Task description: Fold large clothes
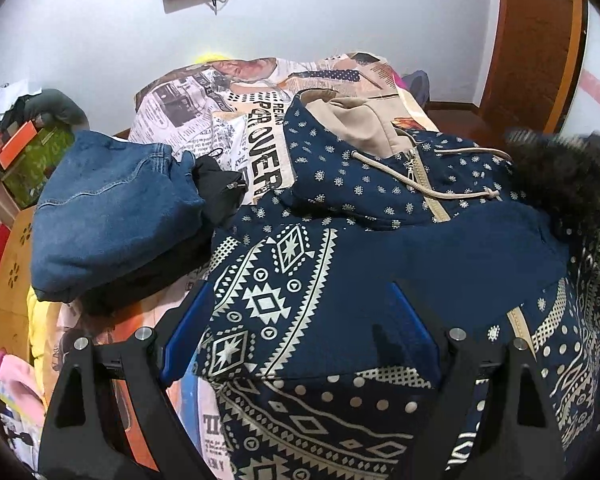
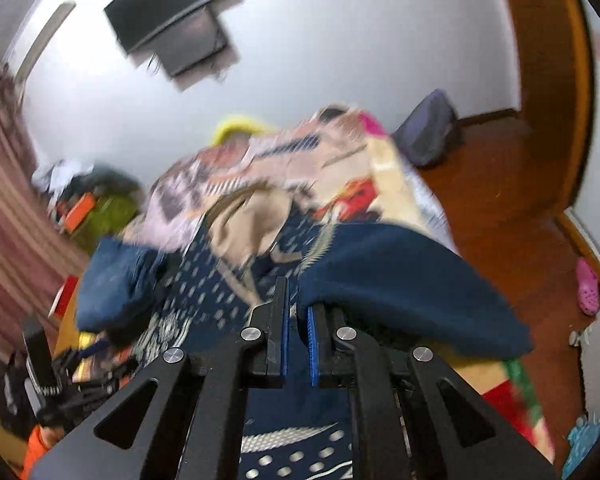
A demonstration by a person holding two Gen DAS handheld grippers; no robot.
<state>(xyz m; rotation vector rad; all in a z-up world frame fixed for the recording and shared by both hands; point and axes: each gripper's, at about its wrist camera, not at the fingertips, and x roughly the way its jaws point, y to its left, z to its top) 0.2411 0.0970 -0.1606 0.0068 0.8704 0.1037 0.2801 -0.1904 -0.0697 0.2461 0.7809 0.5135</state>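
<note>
Navy hooded zip jacket (image 1: 380, 248), printed with cream geometric bands and small medallions, lay on the bed over a newspaper-print bedspread (image 1: 204, 120), its long axis running from 6 o'clock up to 12 o'clock in the left wrist view, with the beige-lined hood and zip at the far end. Its lower hem was cut off by the bottom edge. The left gripper (image 1: 300, 332) stood wide apart, blue pads straddling a raised fold of the jacket; whether they pressed it I could not tell. The right gripper (image 2: 298, 332) was clamped on a plain navy, fleecy edge of the jacket, lifted toward 3 o'clock; that view was badly blurred. A folded blue denim garment (image 1: 112, 208) sat at 9 o'clock, a black cloth beside it.
</note>
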